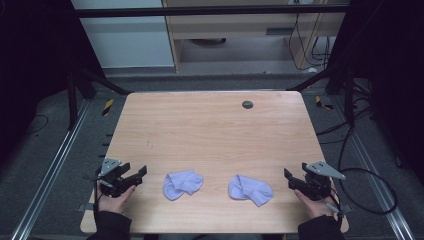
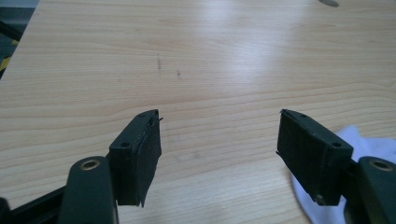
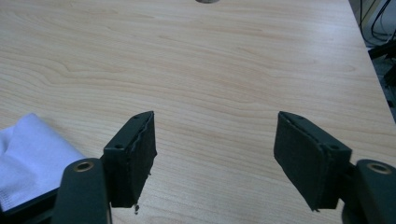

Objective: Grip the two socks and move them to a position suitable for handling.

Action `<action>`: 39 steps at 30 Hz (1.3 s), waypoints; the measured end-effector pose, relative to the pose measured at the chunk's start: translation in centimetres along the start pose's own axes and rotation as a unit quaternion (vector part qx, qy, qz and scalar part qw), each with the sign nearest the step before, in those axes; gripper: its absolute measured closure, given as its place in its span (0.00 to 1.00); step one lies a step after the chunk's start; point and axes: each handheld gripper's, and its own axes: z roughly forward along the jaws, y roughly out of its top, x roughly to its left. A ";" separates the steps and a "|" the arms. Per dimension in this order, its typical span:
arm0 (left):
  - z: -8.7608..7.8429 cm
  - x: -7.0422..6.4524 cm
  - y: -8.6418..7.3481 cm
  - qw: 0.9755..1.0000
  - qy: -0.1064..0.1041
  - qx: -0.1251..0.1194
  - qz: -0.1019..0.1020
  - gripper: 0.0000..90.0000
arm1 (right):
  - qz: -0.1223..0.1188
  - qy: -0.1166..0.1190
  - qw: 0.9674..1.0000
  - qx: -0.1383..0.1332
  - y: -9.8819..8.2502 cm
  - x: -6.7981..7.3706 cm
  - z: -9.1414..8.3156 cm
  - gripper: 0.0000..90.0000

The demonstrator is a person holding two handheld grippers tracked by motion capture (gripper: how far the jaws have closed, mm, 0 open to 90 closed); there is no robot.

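Observation:
Two pale lilac socks lie crumpled near the table's front edge: the left sock (image 1: 182,183) and the right sock (image 1: 250,189). My left gripper (image 1: 139,173) rests at the front left, open and empty, a short way left of the left sock. A corner of that sock (image 2: 369,144) peeks out behind its right jaw in the left gripper view. My right gripper (image 1: 290,179) sits at the front right, open and empty, just right of the right sock. In the right gripper view that sock (image 3: 32,158) lies at the lower left, beside the left jaw.
The wooden table (image 1: 210,135) has a round grey cable grommet (image 1: 247,104) near its far edge. Metal rails run along both sides on the floor, and black cables (image 1: 365,170) trail at the right. Dark frame posts stand at the far corners.

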 end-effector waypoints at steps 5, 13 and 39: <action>0.0 -1.4 0.0 1.000 -0.017 0.005 0.011 0.35 | -0.007 0.011 1.000 -0.005 0.0 0.2 -0.4 0.41; 0.0 -3.3 0.3 0.999 -0.035 0.005 0.025 0.37 | -0.013 0.032 0.999 0.002 0.2 0.9 -0.2 0.41; 2.3 -12.1 4.5 0.992 -0.102 -0.022 0.073 0.43 | -0.075 0.087 0.993 -0.017 5.1 5.2 -1.2 0.43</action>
